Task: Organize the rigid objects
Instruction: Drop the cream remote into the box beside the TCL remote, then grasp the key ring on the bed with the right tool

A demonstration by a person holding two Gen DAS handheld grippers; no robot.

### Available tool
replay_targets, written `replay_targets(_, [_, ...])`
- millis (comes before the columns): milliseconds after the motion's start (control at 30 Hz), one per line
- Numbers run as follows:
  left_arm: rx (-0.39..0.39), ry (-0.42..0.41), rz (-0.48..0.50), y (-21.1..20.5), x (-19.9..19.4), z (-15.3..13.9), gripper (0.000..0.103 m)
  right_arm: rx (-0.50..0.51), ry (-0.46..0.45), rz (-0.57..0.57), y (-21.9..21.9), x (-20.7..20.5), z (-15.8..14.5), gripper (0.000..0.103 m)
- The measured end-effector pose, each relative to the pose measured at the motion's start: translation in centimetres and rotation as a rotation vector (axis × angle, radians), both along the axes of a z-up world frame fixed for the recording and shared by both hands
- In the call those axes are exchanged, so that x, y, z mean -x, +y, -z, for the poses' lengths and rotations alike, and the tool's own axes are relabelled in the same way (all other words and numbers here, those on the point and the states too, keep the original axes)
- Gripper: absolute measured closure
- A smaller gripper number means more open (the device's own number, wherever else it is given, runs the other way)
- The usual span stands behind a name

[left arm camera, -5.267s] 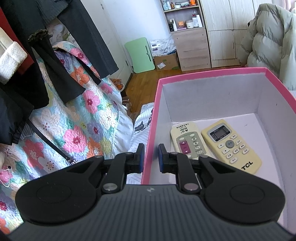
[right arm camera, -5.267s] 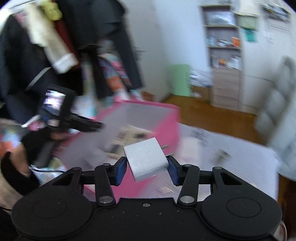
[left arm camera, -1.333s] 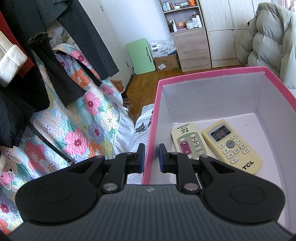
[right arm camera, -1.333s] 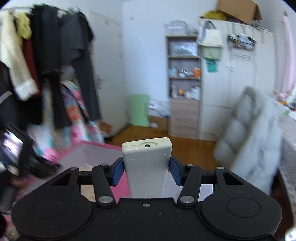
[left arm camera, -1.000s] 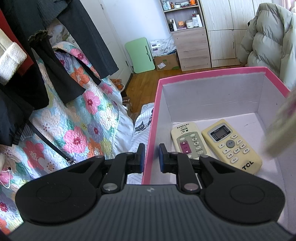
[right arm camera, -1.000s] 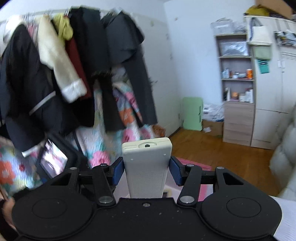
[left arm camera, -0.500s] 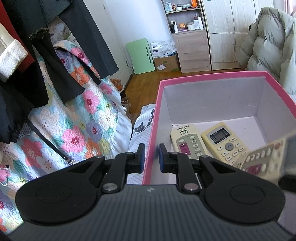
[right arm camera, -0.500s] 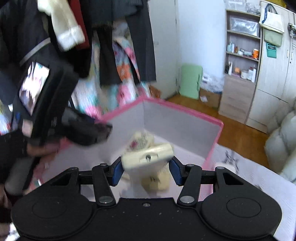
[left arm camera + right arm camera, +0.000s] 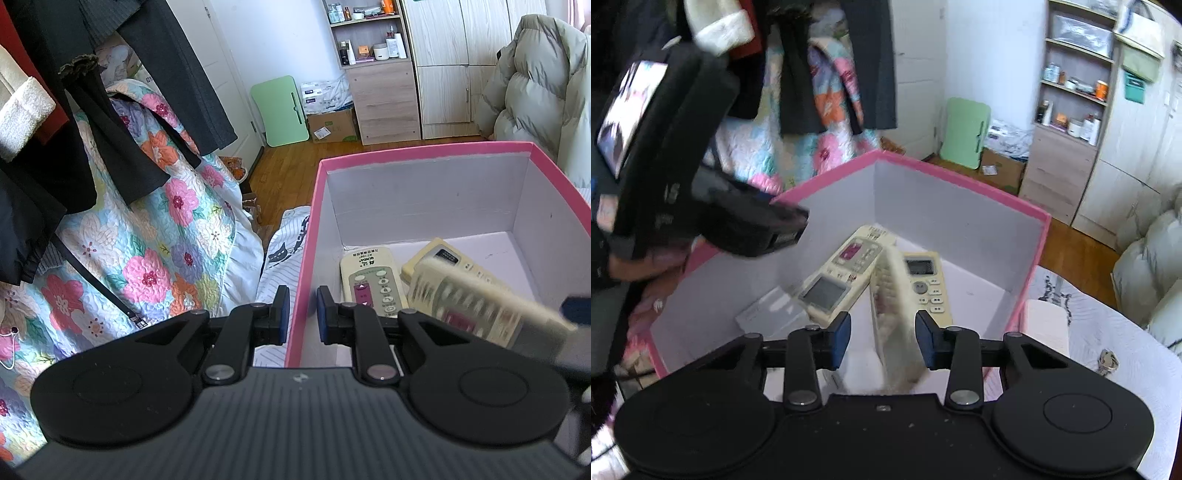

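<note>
Cream plastic remote (blurred) between right tool pads

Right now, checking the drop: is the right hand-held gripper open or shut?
Open: right hand-held gripper has its jaws spread wider than the blurred remote between them.

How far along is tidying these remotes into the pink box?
Done: a pink-buttoned remote and a yellowish remote lie in the pink box. In hand: the open right gripper has a third remote, blurred, between its fingers; the left gripper clamps the box wall. Left: possibly the white block outside the box.
</note>
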State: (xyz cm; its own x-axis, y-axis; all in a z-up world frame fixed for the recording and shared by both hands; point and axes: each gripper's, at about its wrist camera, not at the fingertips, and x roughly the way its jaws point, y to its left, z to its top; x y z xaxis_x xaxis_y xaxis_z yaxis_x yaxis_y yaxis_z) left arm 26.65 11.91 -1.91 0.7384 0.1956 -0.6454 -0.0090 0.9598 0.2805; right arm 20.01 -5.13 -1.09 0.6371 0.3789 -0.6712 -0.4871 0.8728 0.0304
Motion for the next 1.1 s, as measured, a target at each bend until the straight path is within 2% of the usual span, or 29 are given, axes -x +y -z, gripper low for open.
replay_targets(200, [-0.002, 0.001, -0.001, -0.1, 0.1, 0.0, 0.087, -0.054, -0.096, 0.072, -3.3, 2.3, -2.0, 0.057])
replay_targets(300, [-0.003, 0.001, 0.000, -0.1, 0.1, 0.0, 0.087, -0.119, -0.107, 0.128, -6.3, 3.5, -2.7, 0.048])
replay_targets(400, [-0.002, 0.001, 0.000, -0.1, 0.1, 0.0, 0.087, -0.134, -0.114, 0.197, -9.2, 4.3, -2.5, 0.046])
replay_targets(500, [-0.002, 0.001, -0.001, -0.1, 0.1, 0.0, 0.087, -0.097, -0.112, 0.275, -11.8, 4.8, -1.3, 0.046])
replay_targets(733, [-0.003, 0.004, -0.001, -0.1, 0.1, 0.0, 0.087, -0.086, -0.024, 0.292, -15.0, 4.8, 2.5, 0.046])
replay_targets(867, [-0.006, 0.007, -0.002, 0.0, 0.0, -0.3, 0.087, -0.072, 0.006, 0.271, -14.8, 3.9, 4.2, 0.046])
replay_targets(1033, [-0.007, 0.010, -0.003, 0.0, 0.0, -0.4, 0.087, -0.122, 0.071, 0.210, -13.6, 2.5, 6.3, 0.046])
replay_targets(1100, [-0.006, 0.010, -0.003, 0.1, 0.0, -0.4, 0.087, -0.135, 0.093, 0.221, -13.0, 1.8, 7.2, 0.046])
